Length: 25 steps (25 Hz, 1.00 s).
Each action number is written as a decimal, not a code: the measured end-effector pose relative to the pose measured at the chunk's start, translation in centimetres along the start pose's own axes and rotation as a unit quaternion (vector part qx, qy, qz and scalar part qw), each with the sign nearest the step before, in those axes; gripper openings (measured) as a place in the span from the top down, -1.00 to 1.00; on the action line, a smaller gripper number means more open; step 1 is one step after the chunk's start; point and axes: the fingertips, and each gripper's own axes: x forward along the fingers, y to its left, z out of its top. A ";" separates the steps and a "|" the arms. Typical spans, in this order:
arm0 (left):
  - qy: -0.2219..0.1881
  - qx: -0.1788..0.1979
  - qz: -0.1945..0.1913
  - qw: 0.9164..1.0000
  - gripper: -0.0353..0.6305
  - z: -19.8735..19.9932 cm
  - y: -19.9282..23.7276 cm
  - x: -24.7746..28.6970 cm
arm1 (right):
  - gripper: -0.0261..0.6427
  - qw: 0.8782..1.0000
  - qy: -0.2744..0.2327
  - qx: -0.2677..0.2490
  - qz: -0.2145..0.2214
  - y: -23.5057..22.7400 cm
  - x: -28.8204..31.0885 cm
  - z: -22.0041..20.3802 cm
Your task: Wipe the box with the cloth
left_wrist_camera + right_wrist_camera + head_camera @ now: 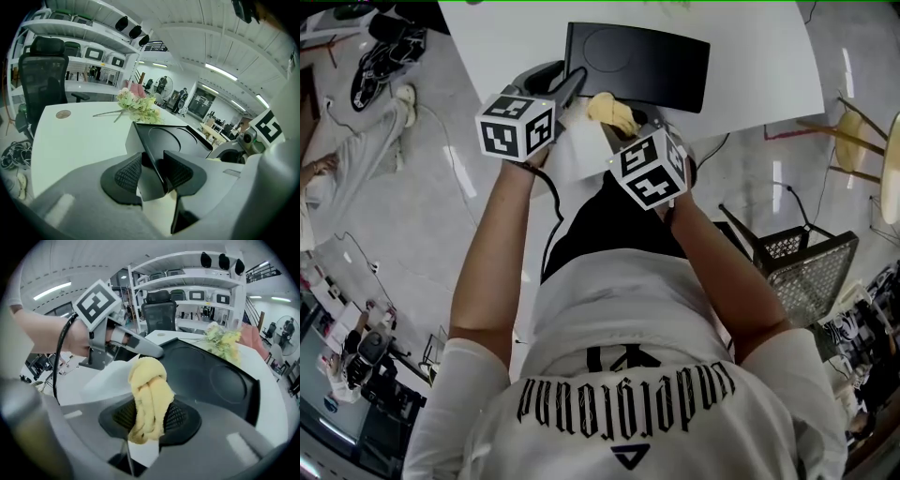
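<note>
Right gripper (150, 417) pinches cloth (149, 392); left gripper view alone shows box (174, 138) clamped.

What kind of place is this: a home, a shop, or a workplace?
Most likely an open-plan office or lab workshop, not a home. White wall shelves carry storage bins, a black office chair stands at the white table, and long strip lights run overhead.
</note>
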 end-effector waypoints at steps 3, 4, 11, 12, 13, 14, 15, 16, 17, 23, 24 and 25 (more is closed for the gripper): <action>-0.001 -0.001 -0.001 1.000 0.41 0.1 0.1 0.0 | 0.57 0.999 0.007 0.028 -0.019 -2.4 -2.4 -2.4; -0.001 0.000 -0.001 1.000 0.41 0.1 0.2 -0.1 | 0.57 0.999 0.010 0.046 -0.024 -3.2 -3.0 -3.5; 0.000 0.009 -0.001 1.000 0.41 0.1 -0.1 -0.1 | 0.57 0.980 0.040 0.181 -0.072 -10.4 -7.6 -12.1; 0.000 0.009 -0.001 1.000 0.41 0.1 -0.2 -0.1 | 0.57 0.979 0.043 0.183 -0.081 -11.1 -8.2 -12.7; 0.000 0.009 -0.002 1.000 0.41 0.1 -0.1 -0.1 | 0.57 0.979 0.045 0.179 -0.088 -11.6 -8.6 -13.1; 0.001 0.009 -0.002 1.000 0.41 0.1 -0.1 -0.1 | 0.57 0.980 0.046 0.173 -0.091 -12.0 -8.9 -13.3; 0.002 0.010 -0.001 1.000 0.41 0.1 0.0 -0.1 | 0.57 0.981 0.046 0.163 -0.089 -12.1 -8.9 -13.2; 0.003 0.010 0.000 1.000 0.41 0.0 0.1 -0.1 | 0.57 0.984 0.049 0.151 -0.085 -12.1 -8.7 -13.1; 0.004 0.011 0.001 1.000 0.41 0.0 0.0 -0.1 | 0.57 0.986 0.054 0.134 -0.080 -12.1 -8.5 -13.0; 0.012 0.015 -0.004 1.000 0.41 0.0 0.0 0.1 | 0.57 0.994 0.102 -0.010 -0.036 -12.3 -8.4 -12.4; 0.014 0.015 -0.004 1.000 0.41 0.0 0.0 0.1 | 0.57 0.992 0.114 -0.044 -0.028 -12.5 -8.3 -12.4; 0.016 0.016 -0.005 1.000 0.41 0.0 0.0 0.2 | 0.57 0.988 0.128 -0.079 -0.021 -12.9 -8.3 -12.5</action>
